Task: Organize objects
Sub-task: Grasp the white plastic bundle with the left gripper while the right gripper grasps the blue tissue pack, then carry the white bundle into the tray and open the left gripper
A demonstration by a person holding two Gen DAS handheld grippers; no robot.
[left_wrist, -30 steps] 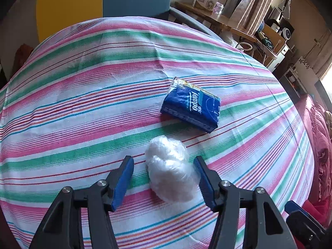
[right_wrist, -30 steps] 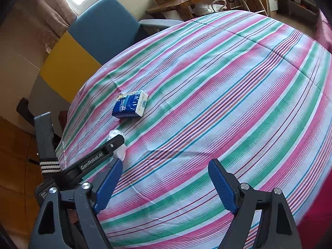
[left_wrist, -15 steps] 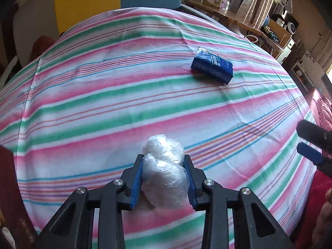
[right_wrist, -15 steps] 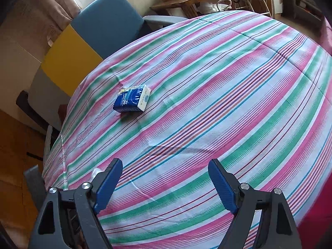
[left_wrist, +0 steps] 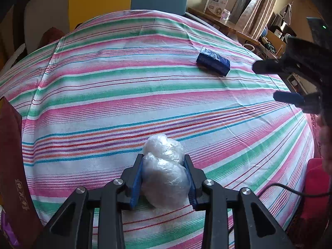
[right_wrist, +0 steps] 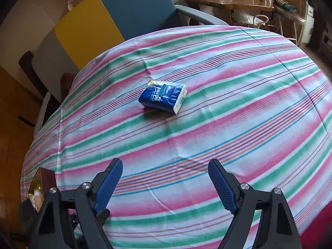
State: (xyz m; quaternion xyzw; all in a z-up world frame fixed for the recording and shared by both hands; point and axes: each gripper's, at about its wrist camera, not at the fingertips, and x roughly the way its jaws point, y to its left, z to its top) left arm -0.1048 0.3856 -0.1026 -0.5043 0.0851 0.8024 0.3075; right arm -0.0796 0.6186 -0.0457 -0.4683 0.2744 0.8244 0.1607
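Observation:
A crumpled ball of clear plastic wrap [left_wrist: 164,172] sits squeezed between the blue pads of my left gripper [left_wrist: 164,161], which is shut on it over the near part of the striped tablecloth [left_wrist: 124,95]. A blue tissue pack [left_wrist: 213,63] lies flat on the cloth farther off to the right; the right wrist view shows the same tissue pack [right_wrist: 162,98] at the middle of the table. My right gripper [right_wrist: 165,166] hangs open over bare cloth, well short of the pack, nothing between its fingers. In the left wrist view the right gripper [left_wrist: 288,81] shows at the right edge.
A dark red box [left_wrist: 14,166] stands at the table's left edge. A blue and yellow chair back [right_wrist: 116,14] is behind the table. A wooden desk [right_wrist: 228,2] with boxes stands at the back right. A black cable [left_wrist: 290,188] trails by the right edge.
My left gripper closed on the plastic wrap ball and pulled back with it toward the near left of the table. The right gripper swung toward the tissue pack, which now sits nearer its centre.

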